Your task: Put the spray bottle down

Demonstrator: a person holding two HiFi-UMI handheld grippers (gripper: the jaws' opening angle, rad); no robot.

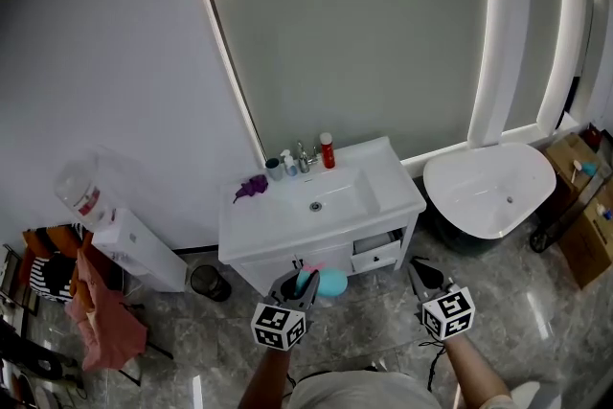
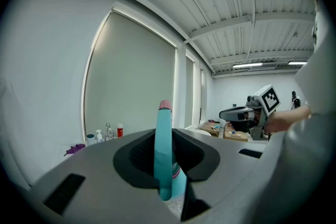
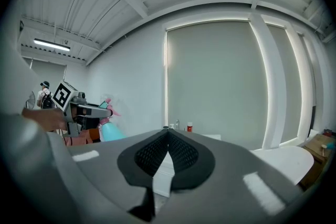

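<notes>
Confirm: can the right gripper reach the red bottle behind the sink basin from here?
Probably, after stepping in: the right gripper is empty and only the open basin lies before the red bottle. Its jaws are shut now.

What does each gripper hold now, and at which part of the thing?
The left gripper holds the teal spray bottle by its upper part, near the pink nozzle; the right gripper holds nothing.

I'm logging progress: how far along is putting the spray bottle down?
Done: nothing yet. In hand: the left gripper is clamped on the teal spray bottle, held in the air before the washbasin counter. The right gripper is shut, empty. To do: lower the bottle onto a surface and release.
</notes>
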